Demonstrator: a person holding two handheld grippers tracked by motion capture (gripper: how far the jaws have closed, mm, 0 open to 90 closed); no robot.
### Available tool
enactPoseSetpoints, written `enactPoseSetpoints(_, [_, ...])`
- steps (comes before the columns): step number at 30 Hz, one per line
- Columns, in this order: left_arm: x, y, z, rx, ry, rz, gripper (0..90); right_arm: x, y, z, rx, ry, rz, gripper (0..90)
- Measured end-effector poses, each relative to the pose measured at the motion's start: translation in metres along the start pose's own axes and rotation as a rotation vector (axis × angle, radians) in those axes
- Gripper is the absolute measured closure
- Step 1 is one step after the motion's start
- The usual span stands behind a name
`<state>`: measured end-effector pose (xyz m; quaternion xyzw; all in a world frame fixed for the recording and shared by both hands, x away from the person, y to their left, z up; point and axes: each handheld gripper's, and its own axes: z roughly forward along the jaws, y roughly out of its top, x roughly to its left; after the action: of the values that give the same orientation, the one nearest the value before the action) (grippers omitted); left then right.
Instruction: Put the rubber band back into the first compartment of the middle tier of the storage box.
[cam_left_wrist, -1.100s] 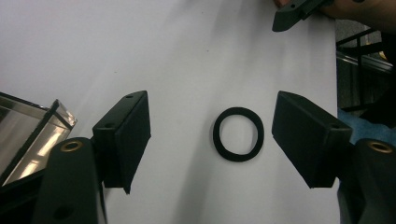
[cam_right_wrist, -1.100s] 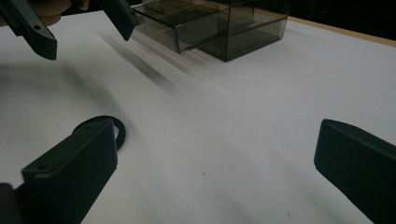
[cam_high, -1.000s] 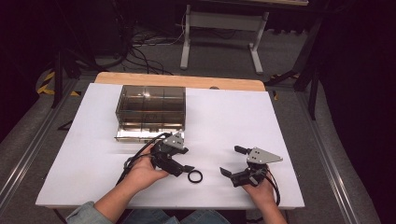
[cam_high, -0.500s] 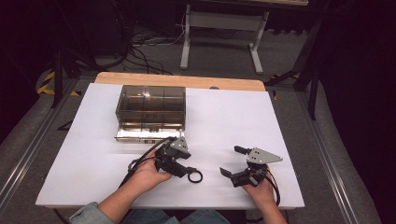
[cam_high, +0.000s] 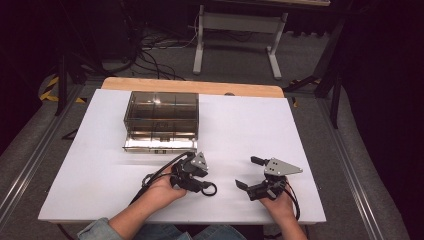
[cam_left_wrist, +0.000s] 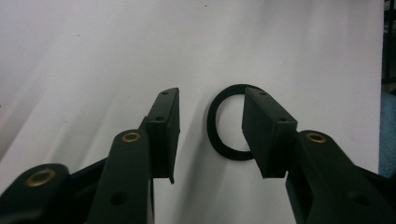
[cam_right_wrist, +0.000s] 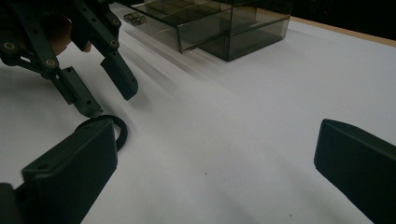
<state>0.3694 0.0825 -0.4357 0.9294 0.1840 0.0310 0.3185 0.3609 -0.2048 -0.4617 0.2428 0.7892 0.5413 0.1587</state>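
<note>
The black ring (cam_left_wrist: 227, 122) lies flat on the white surface (cam_high: 100, 165), near my edge of it. I think I am at the pick-up step. My left gripper (cam_left_wrist: 210, 130) has just been closing, but its fingers (cam_left_wrist: 164, 126) are still apart and do not press the ring. One finger sits over the ring's hole, the other just beside the ring. Next I should go lower and squeeze the ring's side. My right gripper (cam_high: 252, 172) waits nearby, wide open. The brown plastic box (cam_high: 161, 117) stands farther back.
</note>
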Motion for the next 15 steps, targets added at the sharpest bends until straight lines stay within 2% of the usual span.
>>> enactPoseSetpoints(7, [-0.003, 0.0, 0.005, 0.018, 0.002, 0.005, 67.6, 0.0, 0.0, 0.0, 0.001, 0.0, 0.0, 0.0])
enactPoseSetpoints(15, [-0.006, 0.001, 0.011, 0.048, 0.025, 0.013, 76.5, 0.0, 0.0, 0.0, 0.002, 0.001, 0.002, 0.0])
